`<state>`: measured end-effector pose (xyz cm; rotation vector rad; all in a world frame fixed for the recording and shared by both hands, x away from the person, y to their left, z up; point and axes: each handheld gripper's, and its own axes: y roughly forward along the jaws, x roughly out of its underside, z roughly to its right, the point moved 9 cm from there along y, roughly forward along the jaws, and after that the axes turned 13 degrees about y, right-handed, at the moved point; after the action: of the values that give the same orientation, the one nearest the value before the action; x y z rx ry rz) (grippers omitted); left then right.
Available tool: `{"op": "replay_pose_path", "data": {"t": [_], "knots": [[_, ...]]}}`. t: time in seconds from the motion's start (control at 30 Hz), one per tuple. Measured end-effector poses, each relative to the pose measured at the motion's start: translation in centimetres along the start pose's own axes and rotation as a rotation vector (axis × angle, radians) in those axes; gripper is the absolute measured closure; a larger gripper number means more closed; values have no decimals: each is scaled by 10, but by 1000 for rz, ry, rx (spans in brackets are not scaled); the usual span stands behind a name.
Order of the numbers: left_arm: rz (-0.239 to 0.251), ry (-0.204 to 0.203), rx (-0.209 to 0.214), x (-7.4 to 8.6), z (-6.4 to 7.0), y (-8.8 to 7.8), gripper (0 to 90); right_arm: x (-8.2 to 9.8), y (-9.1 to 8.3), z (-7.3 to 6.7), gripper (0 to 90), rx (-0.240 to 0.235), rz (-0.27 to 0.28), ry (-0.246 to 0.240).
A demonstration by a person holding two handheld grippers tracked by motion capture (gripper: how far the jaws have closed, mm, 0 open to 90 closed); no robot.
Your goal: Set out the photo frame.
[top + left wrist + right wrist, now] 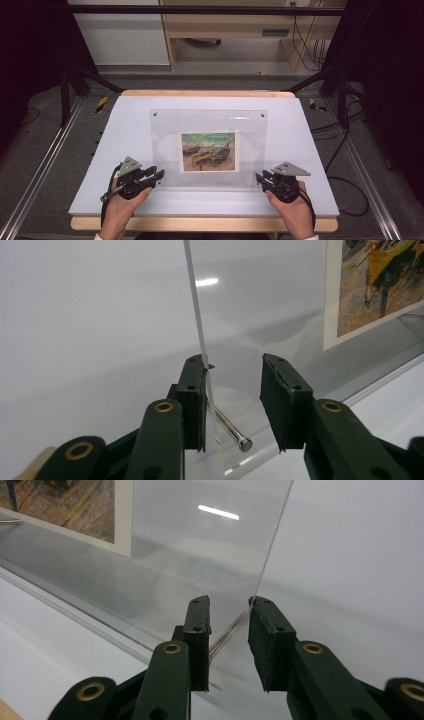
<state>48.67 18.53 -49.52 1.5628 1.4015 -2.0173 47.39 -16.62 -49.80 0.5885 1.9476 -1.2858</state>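
A clear acrylic picture frame [165, 131] lies on the white table [115, 135], holding a print of boats [208, 151]. My left gripper [159, 175] is open at the frame's near left corner. In the left gripper view its jaws [234, 361] straddle a metal pin [228, 428], and the left jaw touches the panel's side edge [196, 315]. My right gripper [260, 178] is open at the near right corner. In the right gripper view its jaws [230, 601] stand either side of the corner pin [224, 636], with the panel edge [272, 555] beside the right jaw.
Two small screws [155, 114] [262, 115] mark the frame's far corners. A wooden strip [200, 223] edges the table front. Metal rails [40, 165] run along both sides, with cables [345, 185] on the floor at right. Furniture [120, 35] stands beyond the table.
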Motion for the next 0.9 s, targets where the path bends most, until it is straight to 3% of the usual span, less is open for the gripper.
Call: {"op": "replay_pose_path", "data": {"t": [0.9], "knots": [[-15, 24, 13, 4, 4, -3, 628, 6, -3, 0, 721, -1, -11, -15]]}}
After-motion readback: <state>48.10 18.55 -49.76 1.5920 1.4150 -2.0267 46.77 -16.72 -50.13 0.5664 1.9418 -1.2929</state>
